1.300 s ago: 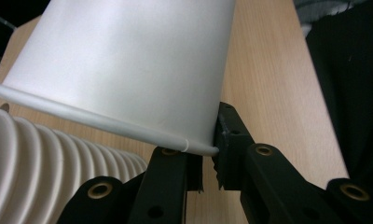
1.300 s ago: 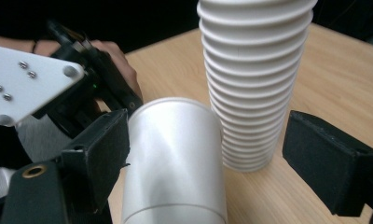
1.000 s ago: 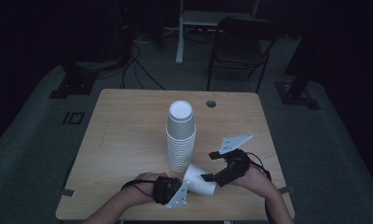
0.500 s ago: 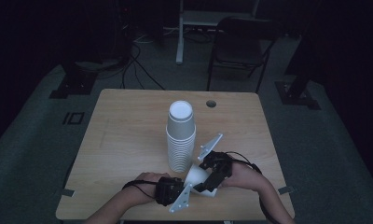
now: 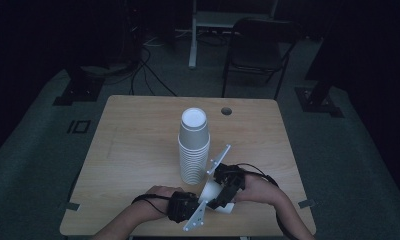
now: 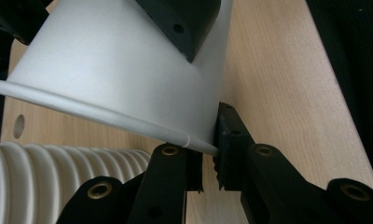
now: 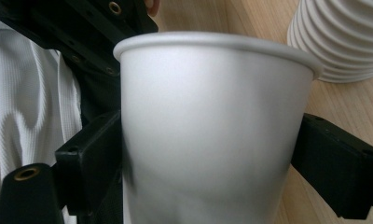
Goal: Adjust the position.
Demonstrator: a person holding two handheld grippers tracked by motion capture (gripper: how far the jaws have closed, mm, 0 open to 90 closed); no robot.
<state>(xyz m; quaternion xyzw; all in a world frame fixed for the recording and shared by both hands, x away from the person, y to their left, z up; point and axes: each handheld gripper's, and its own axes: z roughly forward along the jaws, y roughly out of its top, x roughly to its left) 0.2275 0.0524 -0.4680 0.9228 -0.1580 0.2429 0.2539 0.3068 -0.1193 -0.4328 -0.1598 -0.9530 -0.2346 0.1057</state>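
Observation:
A single white paper cup (image 5: 214, 194) lies on its side near the table's front edge, held between both grippers. In the left gripper view my left gripper (image 6: 210, 161) is shut on the cup's (image 6: 119, 70) rolled rim, pinching the wall at its edge. My right gripper (image 7: 205, 142) is shut across the cup's (image 7: 212, 130) body, one jaw on each side. From above, the left gripper (image 5: 198, 202) comes in from the left and the right gripper (image 5: 222, 194) from the right. A tall stack of upside-down white cups (image 5: 194, 145) stands just behind them.
The wooden table (image 5: 133, 150) has a round cable hole (image 5: 226, 110) near its far edge. A dark chair (image 5: 260, 45) and a desk leg stand beyond the table. The stack's ribbed rims (image 6: 44, 182) lie close to the left gripper; the stack (image 7: 348, 42) also sits near the right one.
My right gripper has moved left from beside the cup and closed across its body. The left gripper kept its hold on the rim and barely shifted.

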